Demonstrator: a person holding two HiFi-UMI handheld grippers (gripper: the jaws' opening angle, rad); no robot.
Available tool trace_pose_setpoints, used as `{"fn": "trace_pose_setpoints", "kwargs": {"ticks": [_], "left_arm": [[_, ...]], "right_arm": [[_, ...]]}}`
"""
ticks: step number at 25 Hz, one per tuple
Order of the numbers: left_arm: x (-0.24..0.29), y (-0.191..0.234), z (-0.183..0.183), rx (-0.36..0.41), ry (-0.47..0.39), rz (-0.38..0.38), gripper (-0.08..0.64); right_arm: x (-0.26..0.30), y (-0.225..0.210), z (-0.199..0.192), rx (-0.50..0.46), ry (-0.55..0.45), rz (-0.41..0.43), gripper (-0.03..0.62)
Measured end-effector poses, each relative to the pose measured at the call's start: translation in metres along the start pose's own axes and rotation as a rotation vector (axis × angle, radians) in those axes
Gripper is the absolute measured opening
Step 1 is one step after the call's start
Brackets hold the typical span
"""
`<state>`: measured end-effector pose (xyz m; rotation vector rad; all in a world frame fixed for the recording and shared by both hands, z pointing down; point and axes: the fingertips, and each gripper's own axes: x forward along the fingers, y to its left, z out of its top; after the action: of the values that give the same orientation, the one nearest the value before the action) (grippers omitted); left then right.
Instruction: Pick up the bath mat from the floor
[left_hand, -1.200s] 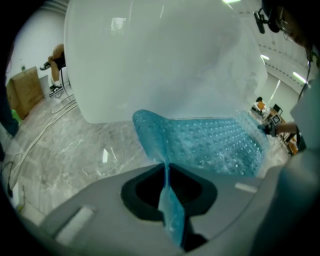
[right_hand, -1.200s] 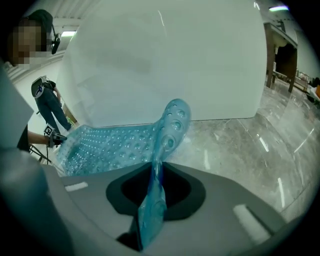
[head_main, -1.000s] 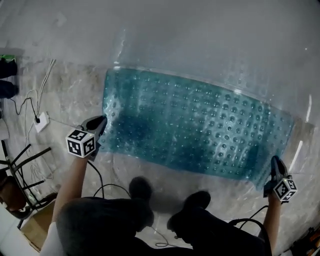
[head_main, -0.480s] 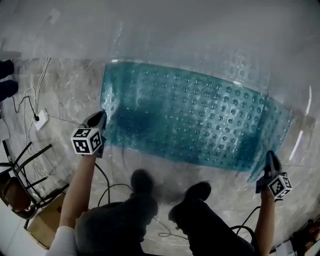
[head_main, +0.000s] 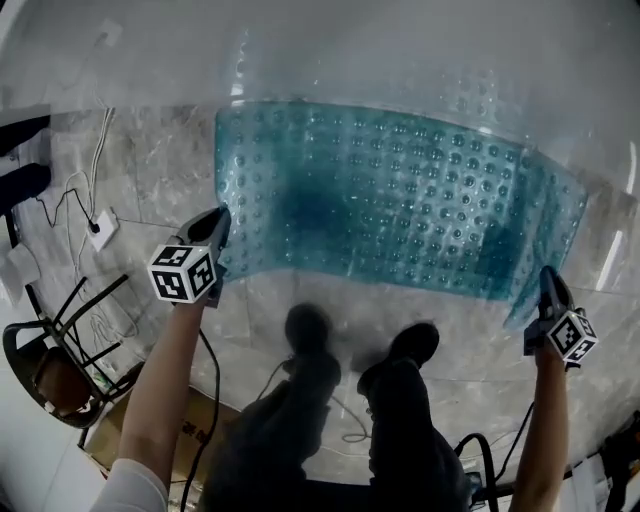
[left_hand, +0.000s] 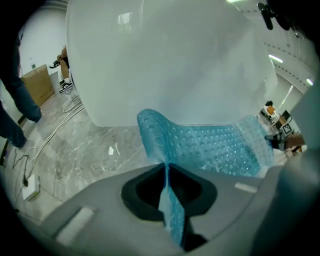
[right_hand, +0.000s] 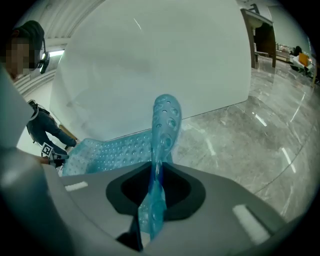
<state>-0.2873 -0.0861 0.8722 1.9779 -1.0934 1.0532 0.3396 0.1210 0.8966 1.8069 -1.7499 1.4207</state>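
Note:
The bath mat is a translucent teal sheet covered in round suction bumps. It hangs stretched between both grippers, raised off the marble floor, its far part reflected in a glossy white surface. My left gripper is shut on the mat's near left corner; in the left gripper view the mat's edge is pinched between the jaws. My right gripper is shut on the near right corner, where the mat stands up out of the closed jaws.
A large glossy white tub wall rises just beyond the mat. Cables and a white plug lie on the floor at left, next to a black chair and a cardboard box. The person's shoes stand under the mat's near edge.
Both grippers have lifted the mat higher and shifted it slightly away; the view has tilted, so the mat sits higher in the head view and the feet show more.

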Motion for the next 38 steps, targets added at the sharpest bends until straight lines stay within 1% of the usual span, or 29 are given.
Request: {"fn": "trace_pose_setpoints", "kwargs": {"ticks": [2,5,10,13,16,19,22,24,26,29,33,38], "left_arm": [[-0.015,-0.015,0.009,0.002,0.001,-0.014,0.032],[-0.037,-0.036,0.026,0.003,0.000,-0.030,0.032],[-0.080,-0.068,0.055,0.029,-0.012,-0.079,0.032],[-0.104,-0.086,0.064,0.062,-0.012,-0.112,0.032],[-0.129,-0.102,0.073,0.083,-0.020,-0.146,0.032],[-0.152,-0.118,0.078,0.108,-0.018,-0.177,0.032],[-0.173,-0.134,0.077,0.149,0.002,-0.210,0.031],[-0.189,-0.142,0.075,0.162,0.019,-0.230,0.031],[-0.206,-0.148,0.072,0.160,0.033,-0.243,0.031],[-0.236,-0.151,0.068,0.152,0.049,-0.248,0.031],[-0.284,-0.150,0.066,0.118,0.054,-0.242,0.031],[-0.344,-0.157,0.085,0.077,0.031,-0.250,0.031]], "right_arm": [[-0.008,0.009,0.005,0.013,0.015,0.001,0.051],[-0.032,0.026,0.021,0.041,0.007,-0.003,0.046],[-0.075,0.066,0.048,0.043,0.001,0.016,0.043],[-0.093,0.091,0.053,0.059,0.006,0.059,0.041],[-0.112,0.123,0.055,0.078,0.009,0.125,0.040],[-0.128,0.156,0.059,0.051,0.029,0.173,0.040],[-0.141,0.183,0.060,0.028,0.063,0.196,0.040],[-0.150,0.201,0.061,0.011,0.084,0.216,0.040],[-0.160,0.219,0.063,0.005,0.099,0.235,0.040],[-0.180,0.246,0.060,0.025,0.111,0.253,0.040],[-0.214,0.284,0.052,0.058,0.123,0.285,0.041],[-0.262,0.325,0.069,0.070,0.112,0.335,0.041]]}}
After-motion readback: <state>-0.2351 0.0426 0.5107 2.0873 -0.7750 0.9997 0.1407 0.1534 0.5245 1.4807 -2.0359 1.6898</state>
